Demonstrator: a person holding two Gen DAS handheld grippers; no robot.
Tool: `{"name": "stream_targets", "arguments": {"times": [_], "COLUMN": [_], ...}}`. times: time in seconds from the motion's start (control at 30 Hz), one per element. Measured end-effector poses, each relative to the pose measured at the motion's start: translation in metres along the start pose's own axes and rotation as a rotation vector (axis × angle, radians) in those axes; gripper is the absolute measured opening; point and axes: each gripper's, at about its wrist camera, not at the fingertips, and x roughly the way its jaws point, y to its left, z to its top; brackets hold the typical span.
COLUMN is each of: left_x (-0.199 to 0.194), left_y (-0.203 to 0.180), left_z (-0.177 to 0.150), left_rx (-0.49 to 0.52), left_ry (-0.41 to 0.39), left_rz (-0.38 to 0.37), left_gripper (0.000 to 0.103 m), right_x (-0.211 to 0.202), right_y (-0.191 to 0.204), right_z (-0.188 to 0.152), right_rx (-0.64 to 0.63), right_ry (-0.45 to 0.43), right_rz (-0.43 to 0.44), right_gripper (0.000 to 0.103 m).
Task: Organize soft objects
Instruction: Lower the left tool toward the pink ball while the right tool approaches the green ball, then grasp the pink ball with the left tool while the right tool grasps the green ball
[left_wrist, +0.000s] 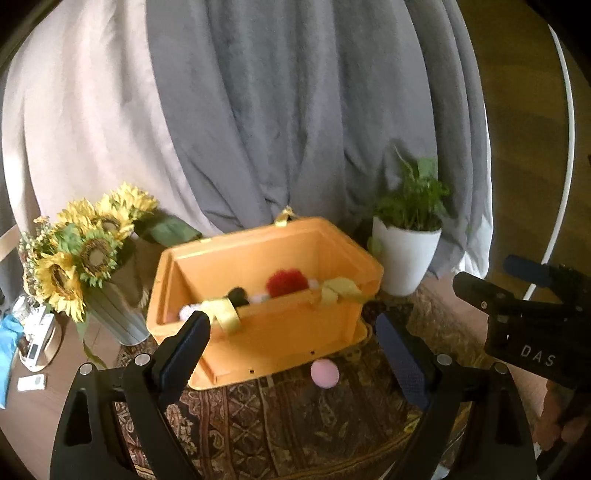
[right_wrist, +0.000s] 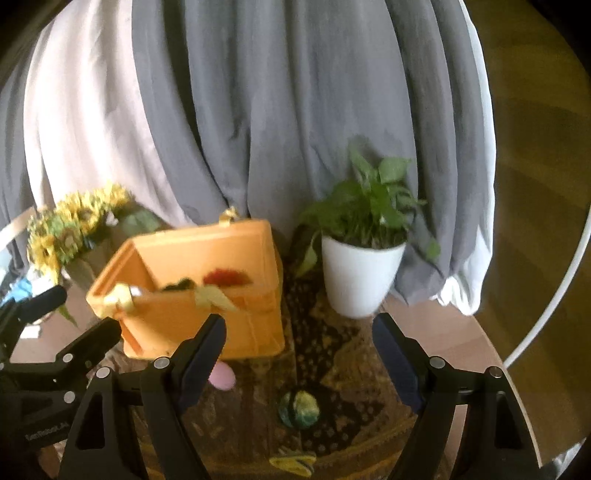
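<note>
Orange bin on patterned rug, holding red pompom, black ball and yellow ribbons; pink ball on rug just near of bin — green ball further right and nearer; left gripper jaws apart, empty, pink ball between them but untouched; right gripper jaws apart, empty, over green ball; sunflowers far left, white pot far right.

Both wrist views tilt down, close — sharing the orange bin.
</note>
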Motion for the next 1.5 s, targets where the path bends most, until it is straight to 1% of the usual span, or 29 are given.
{"name": "stream_targets", "arguments": {"times": [0.27, 0.53, 0.8, 0.93, 1.1, 1.27, 1.5], "left_x": [0.026, 0.060, 0.094, 0.109, 0.129, 0.148, 0.172], "left_y": [-0.006, -0.007, -0.009, -0.011, -0.012, -0.014, -0.017], "left_z": [-0.020, -0.036, -0.050, -0.057, -0.066, -0.072, -0.078], "left_rx": [0.005, 0.019, 0.034, 0.045, 0.036, 0.033, 0.004], "left_ry": [0.114, 0.200, 0.248, 0.263, 0.304, 0.325, 0.375], "left_rz": [-0.060, -0.071, -0.092, -0.103, -0.126, -0.145, -0.177], "left_gripper": [0.092, 0.092, 0.092, 0.092, 0.090, 0.089, 0.080], "right_x": [0.025, 0.059, 0.093, 0.106, 0.123, 0.134, 0.144], "right_y": [-0.008, -0.012, -0.014, -0.014, -0.013, -0.013, -0.014], "right_z": [-0.031, -0.052, -0.071, -0.078, -0.087, -0.094, -0.093], "right_rx": [0.060, 0.097, 0.135, 0.142, 0.145, 0.148, 0.146], "right_ry": [0.142, 0.267, 0.372, 0.407, 0.446, 0.473, 0.485], "right_rz": [0.011, -0.004, -0.013, -0.018, -0.011, -0.013, -0.005], "right_gripper": [0.082, 0.082, 0.082, 0.082, 0.082, 0.082, 0.082]}}
